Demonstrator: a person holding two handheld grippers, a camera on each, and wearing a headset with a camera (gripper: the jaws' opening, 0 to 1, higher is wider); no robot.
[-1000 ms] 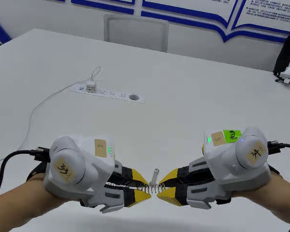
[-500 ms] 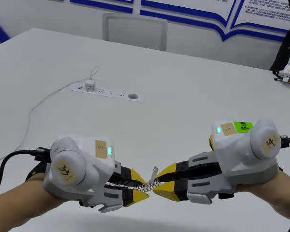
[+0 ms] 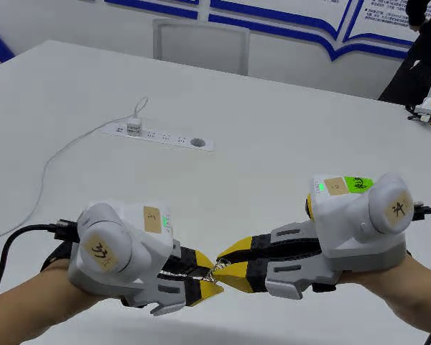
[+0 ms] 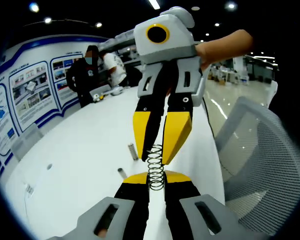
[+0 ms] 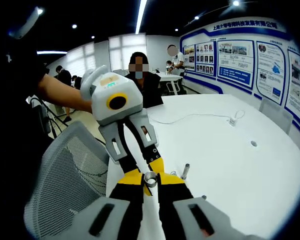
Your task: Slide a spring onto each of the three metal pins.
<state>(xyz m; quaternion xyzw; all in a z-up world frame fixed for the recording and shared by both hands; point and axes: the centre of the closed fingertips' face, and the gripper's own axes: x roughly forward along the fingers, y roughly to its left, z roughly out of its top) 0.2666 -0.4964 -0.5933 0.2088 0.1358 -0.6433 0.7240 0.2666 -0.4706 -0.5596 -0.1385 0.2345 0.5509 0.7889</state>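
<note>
**Claw state.** The left claw [image 4: 155, 181] is pinching one end of the spring [image 4: 155, 167] between its yellow tips. The right claw [image 5: 150, 184] is pinching the opposite end. In the head view the two claws are meeting tip to tip near the front edge of the white surface [image 3: 273, 158], and the short coil is bridging the small gap between them.

**Spring position.** In the left gripper view the spring is running straight from the left claw's tips to the right claw's tips. In the right gripper view it is facing the camera end-on, showing as a small ring between the yellow tips. It is not sitting on any pin.

**Pins.** Two metal pins, a taller one [image 4: 133, 151] and a shorter one [image 4: 121, 173], are standing on the surface just beside the spring, without touching it.

**Surroundings.** A power strip [image 3: 161, 136] with a white charger [image 3: 135, 128] plugged in is lying farther back on the surface, well apart from the claws. A chair [image 3: 201, 43] is standing at the far edge.
</note>
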